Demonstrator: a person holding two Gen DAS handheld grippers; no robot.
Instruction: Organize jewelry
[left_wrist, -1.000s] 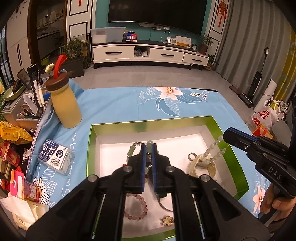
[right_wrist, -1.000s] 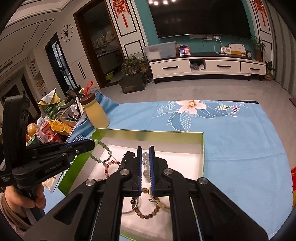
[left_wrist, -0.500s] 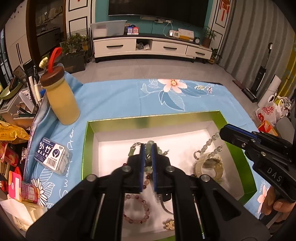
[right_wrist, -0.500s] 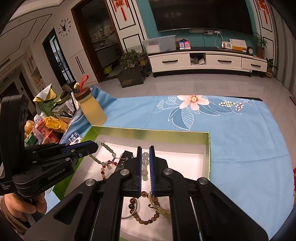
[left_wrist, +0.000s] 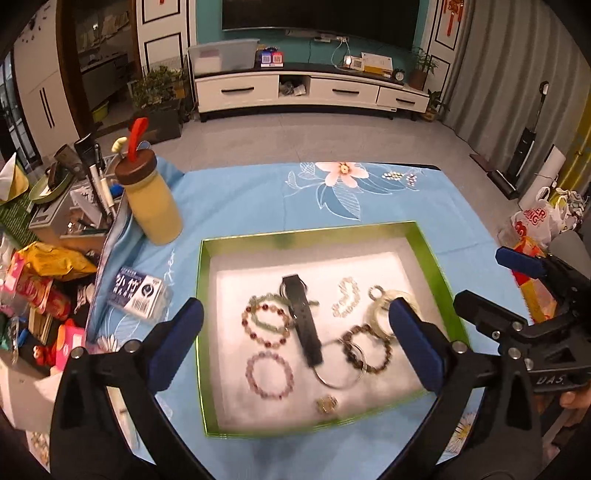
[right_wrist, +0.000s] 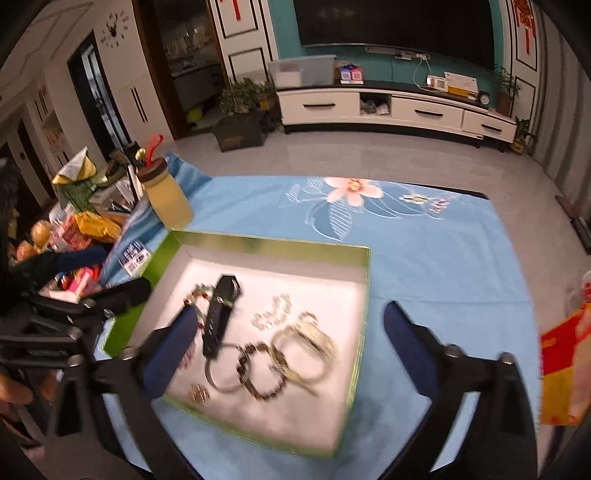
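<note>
**Both grippers spread wide above the jewelry tray**

The left gripper hangs over the green-rimmed tray with its blue-padded fingers far apart, holding nothing and touching nothing. The right gripper is likewise wide open and empty (its view is smeared with motion blur), one finger above the tray's left part, the other out over the blue floral cloth on the worktop. In the left wrist view the right gripper shows at the tray's right edge, a bit of the person's hand at its handle; each tool points forward and down at the tray.

All the jewelry lies loose on the tray's white floor. A black watch strap runs down the middle, crossing a green bead strand. A dark red bead bracelet lies left of it, with a pink bead bracelet nearer the camera. To the right are a pale bead bracelet, a pale bangle, a brown bead bracelet overlapping a thin metal bangle, and a small gold piece.

A yellow bottle stands on the cloth beyond the tray's far-left corner.
</note>
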